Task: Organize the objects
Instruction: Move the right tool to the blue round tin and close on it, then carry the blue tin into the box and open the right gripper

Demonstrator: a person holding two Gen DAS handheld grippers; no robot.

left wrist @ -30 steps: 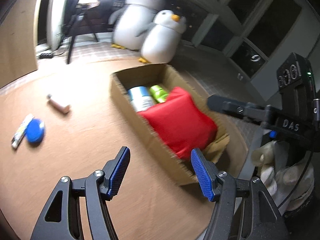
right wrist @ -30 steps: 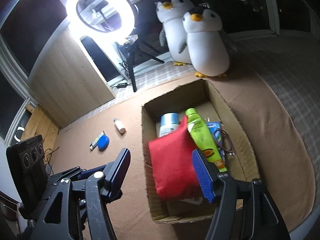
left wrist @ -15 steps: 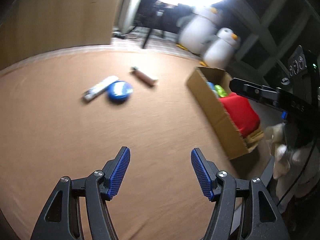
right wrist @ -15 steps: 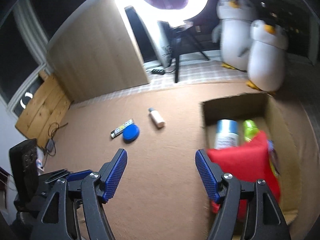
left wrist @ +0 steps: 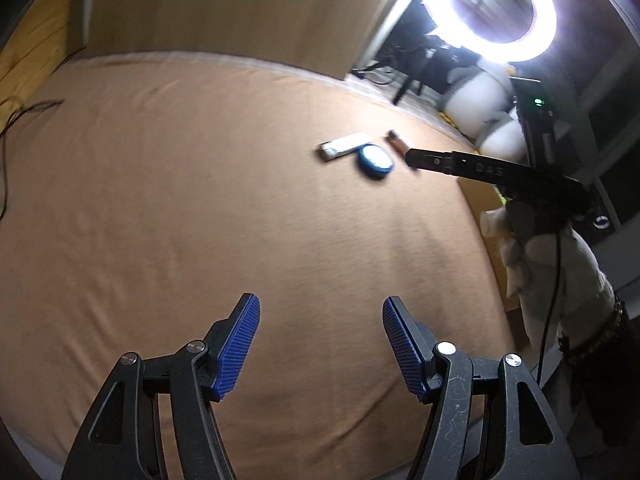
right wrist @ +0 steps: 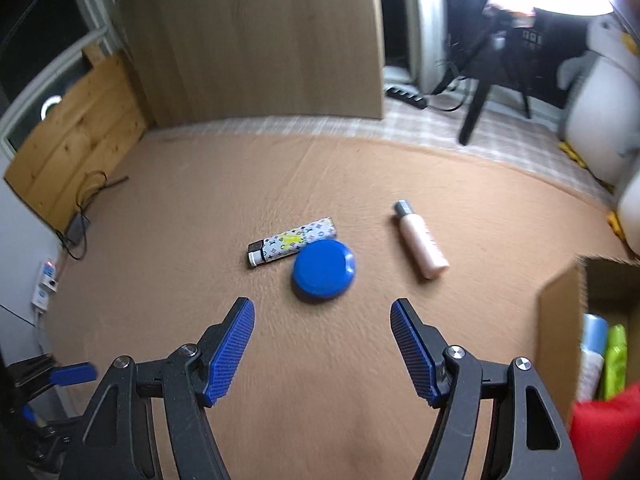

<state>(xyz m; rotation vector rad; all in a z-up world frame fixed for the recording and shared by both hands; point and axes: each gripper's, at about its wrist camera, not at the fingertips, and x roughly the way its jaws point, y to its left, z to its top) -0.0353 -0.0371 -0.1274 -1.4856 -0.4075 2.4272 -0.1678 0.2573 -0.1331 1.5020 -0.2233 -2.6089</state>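
Note:
A blue round tin (right wrist: 323,271) lies on the brown cloth, touching a patterned lighter (right wrist: 292,241) just behind it. A pale pink bottle (right wrist: 420,240) lies to their right. My right gripper (right wrist: 322,356) hovers open just short of the tin, nothing between its fingers. The cardboard box (right wrist: 560,320) at the right edge holds a blue can (right wrist: 594,356), a green bottle (right wrist: 614,360) and a red pouch (right wrist: 604,436). My left gripper (left wrist: 320,344) is open over bare cloth, well short of the tin (left wrist: 375,161) and lighter (left wrist: 343,146). The right gripper's arm (left wrist: 480,168) partly hides the bottle there.
A ring light (left wrist: 488,12) on a tripod (right wrist: 476,100) and penguin plush toys (right wrist: 600,112) stand beyond the cloth. A wooden panel (right wrist: 256,40) rises at the back. Cables (right wrist: 80,216) run along the left edge. A gloved hand (left wrist: 552,272) holds the right gripper.
Both views swung left, away from the box and onto the loose items. The box slid to the right edge, and the tin, lighter and bottle came closer. Both grippers stayed open.

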